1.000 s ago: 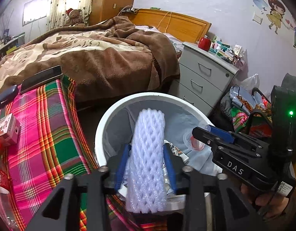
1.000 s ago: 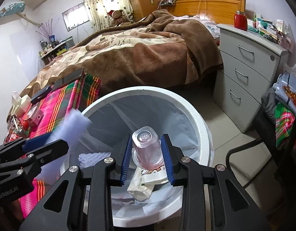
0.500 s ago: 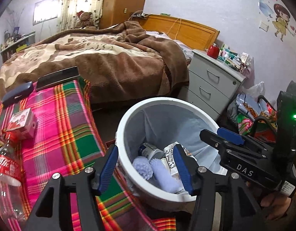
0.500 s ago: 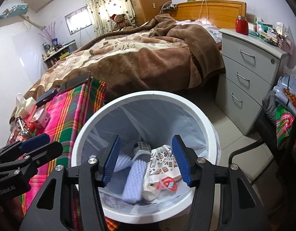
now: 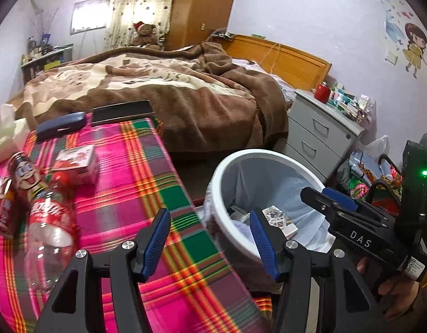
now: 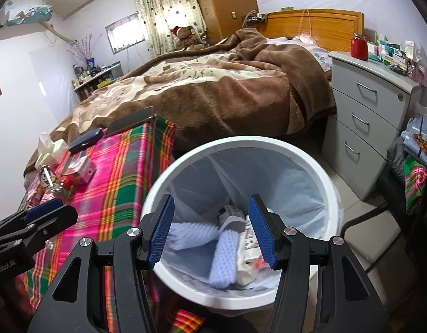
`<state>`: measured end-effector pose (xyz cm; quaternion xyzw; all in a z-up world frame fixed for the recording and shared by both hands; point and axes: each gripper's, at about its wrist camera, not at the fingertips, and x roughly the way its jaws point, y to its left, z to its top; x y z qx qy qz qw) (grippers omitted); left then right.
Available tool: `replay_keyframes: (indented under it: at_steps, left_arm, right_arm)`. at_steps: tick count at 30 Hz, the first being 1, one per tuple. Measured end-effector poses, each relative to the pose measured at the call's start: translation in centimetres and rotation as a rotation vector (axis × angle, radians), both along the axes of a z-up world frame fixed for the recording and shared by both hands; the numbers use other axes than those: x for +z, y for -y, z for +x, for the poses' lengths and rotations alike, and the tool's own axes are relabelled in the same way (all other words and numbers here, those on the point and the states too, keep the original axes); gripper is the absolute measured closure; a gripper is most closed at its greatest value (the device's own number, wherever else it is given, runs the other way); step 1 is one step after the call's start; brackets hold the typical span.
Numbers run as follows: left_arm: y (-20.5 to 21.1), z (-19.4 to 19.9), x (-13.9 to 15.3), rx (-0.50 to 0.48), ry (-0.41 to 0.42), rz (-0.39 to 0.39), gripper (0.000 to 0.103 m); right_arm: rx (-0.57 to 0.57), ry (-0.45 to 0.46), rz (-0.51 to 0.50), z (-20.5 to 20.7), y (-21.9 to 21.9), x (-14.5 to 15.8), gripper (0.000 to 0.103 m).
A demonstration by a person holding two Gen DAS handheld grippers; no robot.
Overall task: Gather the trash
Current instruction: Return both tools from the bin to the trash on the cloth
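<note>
1. Grippers came nearest: the left gripper (image 5: 210,238) stood with its blue pads parted and nothing between them, low in the centre of the left wrist view, straddling the edge where the plaid cloth (image 5: 147,172) met the bin.
2. The right gripper (image 6: 213,229) likewise stood released and empty at the bottom centre of its own view, aimed down into the bin's mouth; in the left view it showed at the lower right, gripped by a hand (image 5: 391,291).
3. The white trash bin (image 6: 331,183) sat just beside the cloth-covered table, lined with a pale bag, presumably kept close so that items could be dropped straight off the table edge.
4. Inside it lay the collected trash: white foam netting (image 6: 223,258), a small labelled container (image 6: 230,213) and printed wrappers (image 6: 251,238), loose at the bottom.
5. Further back on the cloth, at the left of the left view, a clear plastic cola bottle (image 5: 51,222) lay on its side beside a small red-and-white carton (image 5: 76,162); I judged these the likeliest pieces left to gather.
6. Both tools pointed steeply downward, the left angled toward the table side, which I read as readiness for the bottle.
7. Beyond stood the bed with its brown blanket (image 5: 172,88) and the grey drawers (image 6: 371,116) at the right.
</note>
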<state>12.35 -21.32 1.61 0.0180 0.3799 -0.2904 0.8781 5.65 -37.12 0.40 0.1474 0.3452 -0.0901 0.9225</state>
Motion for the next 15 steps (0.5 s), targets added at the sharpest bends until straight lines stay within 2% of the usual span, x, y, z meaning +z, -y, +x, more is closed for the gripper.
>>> replay_keyframes:
  at_steps: [15]
  left_arm:
    - [-9.3,-0.3,1.0,0.167,0.041,-0.012,0.044]
  right_arm:
    - [0.129,0.029,0.003,1.5,-6.5,0.6,0.046]
